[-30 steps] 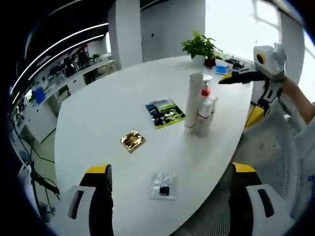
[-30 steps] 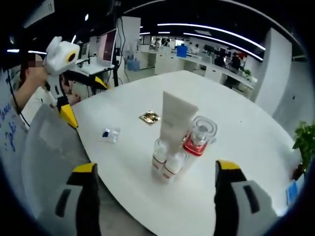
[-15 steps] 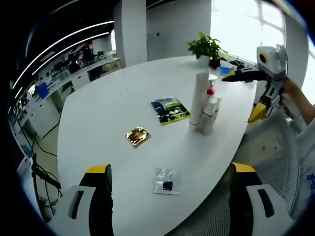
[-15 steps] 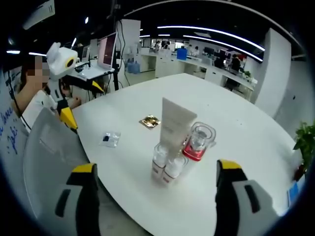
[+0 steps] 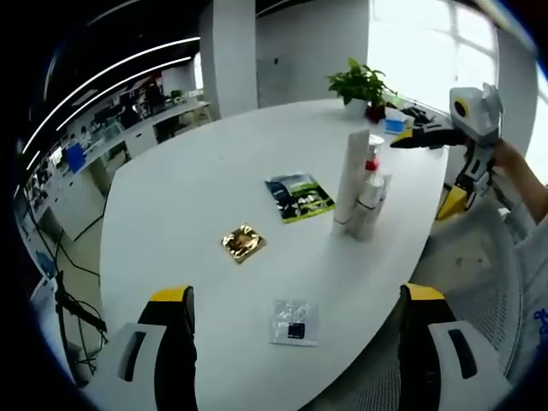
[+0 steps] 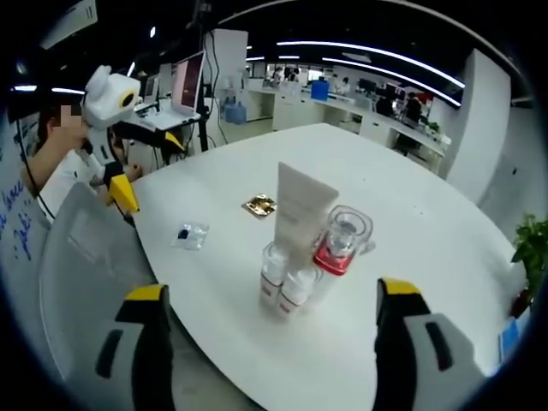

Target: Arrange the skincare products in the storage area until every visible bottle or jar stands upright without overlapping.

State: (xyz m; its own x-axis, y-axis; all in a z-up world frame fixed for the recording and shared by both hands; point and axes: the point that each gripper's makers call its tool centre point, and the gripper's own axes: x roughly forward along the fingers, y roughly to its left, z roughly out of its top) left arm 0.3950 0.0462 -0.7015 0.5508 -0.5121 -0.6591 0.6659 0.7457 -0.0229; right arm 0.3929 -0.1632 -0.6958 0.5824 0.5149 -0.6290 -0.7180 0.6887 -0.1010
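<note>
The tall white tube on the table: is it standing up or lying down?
Standing up. The tube rises straight from the table, above the small bottles beside it.

In the right gripper view, a tall white squeeze tube (image 6: 301, 205) stands upright near the middle of the frame on the white oval worktop (image 6: 428, 257). Touching its right side is a clear jar with a red base (image 6: 343, 240). Two small white bottles (image 6: 288, 284) stand just below the tube, side by side. Up and left of the group lies a gold foil sachet (image 6: 259, 205); further left, a clear plastic packet (image 6: 190, 234).

In the left gripper view, a green printed leaflet (image 5: 299, 196) lies left of the same group, and a potted green plant (image 5: 363, 84) stands at the worktop's upper end.
</note>
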